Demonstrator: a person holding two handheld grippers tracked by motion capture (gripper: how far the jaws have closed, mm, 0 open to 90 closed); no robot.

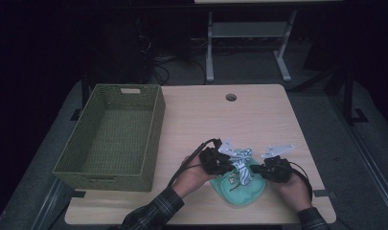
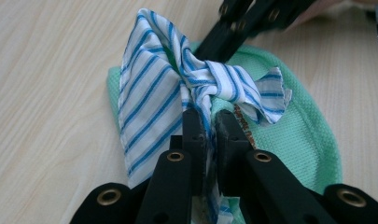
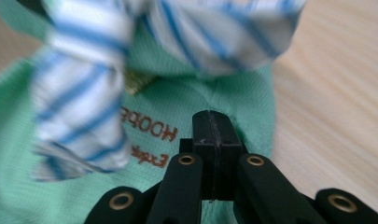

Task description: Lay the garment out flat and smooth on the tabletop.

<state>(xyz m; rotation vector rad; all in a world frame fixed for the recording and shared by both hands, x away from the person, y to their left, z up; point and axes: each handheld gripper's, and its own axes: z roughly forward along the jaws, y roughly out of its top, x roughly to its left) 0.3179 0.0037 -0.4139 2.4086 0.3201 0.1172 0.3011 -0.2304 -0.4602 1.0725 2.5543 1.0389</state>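
Striped cloth (image 2: pixel 151 100), thin woven, bunched; pinched by left hand-held gripper (image 2: pixel 210 123).

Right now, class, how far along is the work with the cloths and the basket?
Early on. The striped cloth already looks bunched, maybe knotted, on top of the green cloth. In hand: the left claw is shut on the striped cloth, while the right claw hovers shut over the green cloth with nothing between its jaws. Left, probably: both cloths sit on the table, and nothing shows inside the woven basket.
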